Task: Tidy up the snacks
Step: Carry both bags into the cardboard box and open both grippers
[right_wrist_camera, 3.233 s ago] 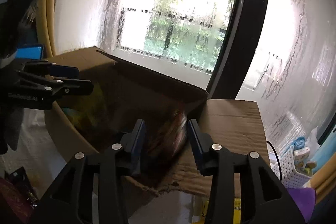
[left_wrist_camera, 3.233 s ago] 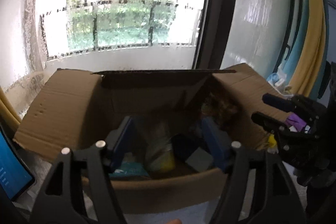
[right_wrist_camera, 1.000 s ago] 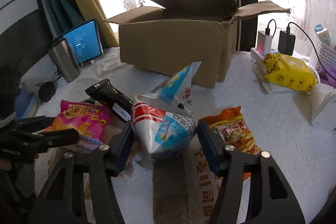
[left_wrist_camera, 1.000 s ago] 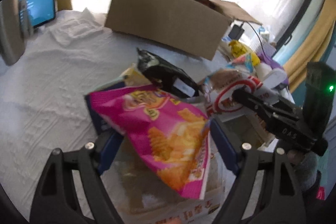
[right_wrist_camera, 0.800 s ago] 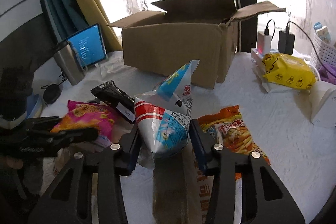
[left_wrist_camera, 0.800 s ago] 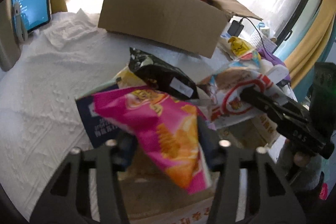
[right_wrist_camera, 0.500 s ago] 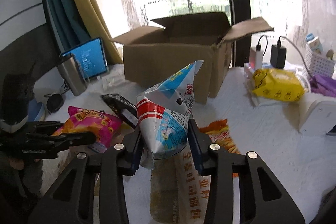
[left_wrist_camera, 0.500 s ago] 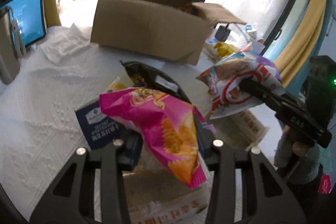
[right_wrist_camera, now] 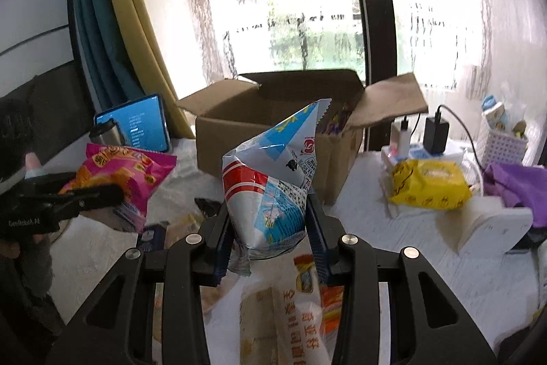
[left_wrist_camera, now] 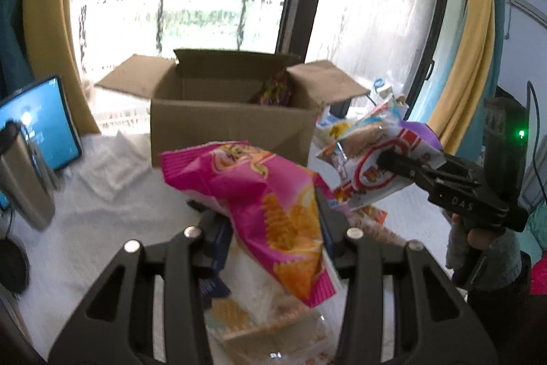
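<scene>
1. The pink snack bag (left_wrist_camera: 273, 211) sits at centre frame of the left wrist view, pinched in the left claw (left_wrist_camera: 273, 228), whose jaws have just closed on it; it hangs clear of the bench (left_wrist_camera: 102, 228).
2. The white, red and blue snack bag (right_wrist_camera: 273, 187) stands tip-up at centre of the right wrist view, clamped in the right claw (right_wrist_camera: 271, 228), which has also just closed.
3. Behind both, mid-frame, the cardboard box (right_wrist_camera: 273, 125) stands open, a colourful packet showing inside.
4. More snack packets (right_wrist_camera: 283, 307) lie on the bench below.
5. A lit tablet (right_wrist_camera: 143, 125) leans at left; a yellow pack (right_wrist_camera: 430, 183) lies at right.
</scene>
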`<state>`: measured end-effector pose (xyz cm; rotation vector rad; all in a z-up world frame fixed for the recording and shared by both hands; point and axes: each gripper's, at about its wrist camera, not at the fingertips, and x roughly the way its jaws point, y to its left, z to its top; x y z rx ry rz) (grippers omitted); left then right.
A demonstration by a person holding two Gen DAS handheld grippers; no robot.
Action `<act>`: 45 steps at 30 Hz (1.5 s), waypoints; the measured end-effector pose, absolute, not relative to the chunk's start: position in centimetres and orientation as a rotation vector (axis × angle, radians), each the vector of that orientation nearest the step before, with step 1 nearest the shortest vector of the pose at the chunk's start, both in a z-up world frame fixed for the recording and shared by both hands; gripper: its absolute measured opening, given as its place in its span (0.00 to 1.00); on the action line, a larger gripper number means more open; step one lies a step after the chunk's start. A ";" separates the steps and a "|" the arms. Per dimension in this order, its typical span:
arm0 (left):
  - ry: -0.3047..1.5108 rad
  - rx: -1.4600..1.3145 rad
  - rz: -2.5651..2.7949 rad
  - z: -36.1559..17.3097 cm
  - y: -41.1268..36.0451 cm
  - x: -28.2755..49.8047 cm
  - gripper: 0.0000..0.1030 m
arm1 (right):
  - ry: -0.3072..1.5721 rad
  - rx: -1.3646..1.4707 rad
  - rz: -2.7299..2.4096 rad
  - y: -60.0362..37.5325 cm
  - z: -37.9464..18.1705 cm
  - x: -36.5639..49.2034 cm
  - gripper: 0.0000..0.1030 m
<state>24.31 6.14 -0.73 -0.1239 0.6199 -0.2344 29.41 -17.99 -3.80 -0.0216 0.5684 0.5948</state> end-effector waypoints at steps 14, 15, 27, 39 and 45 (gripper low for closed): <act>0.533 -0.050 -0.249 2.0 8.5 31.1 0.42 | 0.524 -0.057 0.552 -16.1 -1.4 33.4 0.41; 0.530 -0.053 -0.253 2.0 8.6 31.6 0.42 | 0.521 -0.057 0.551 -16.0 -1.2 33.7 0.41; 0.523 -0.040 -0.289 2.3 9.4 39.2 0.42 | 0.477 -0.059 0.511 -14.4 -0.2 39.3 0.41; 0.566 -0.097 -0.220 -0.3 13.1 47.1 0.43 | 0.475 -0.078 0.462 -12.4 -1.2 45.7 0.41; 0.612 -0.132 -0.207 -1.7 13.8 48.9 0.53 | 0.509 -0.090 0.415 -12.0 -1.9 48.2 0.65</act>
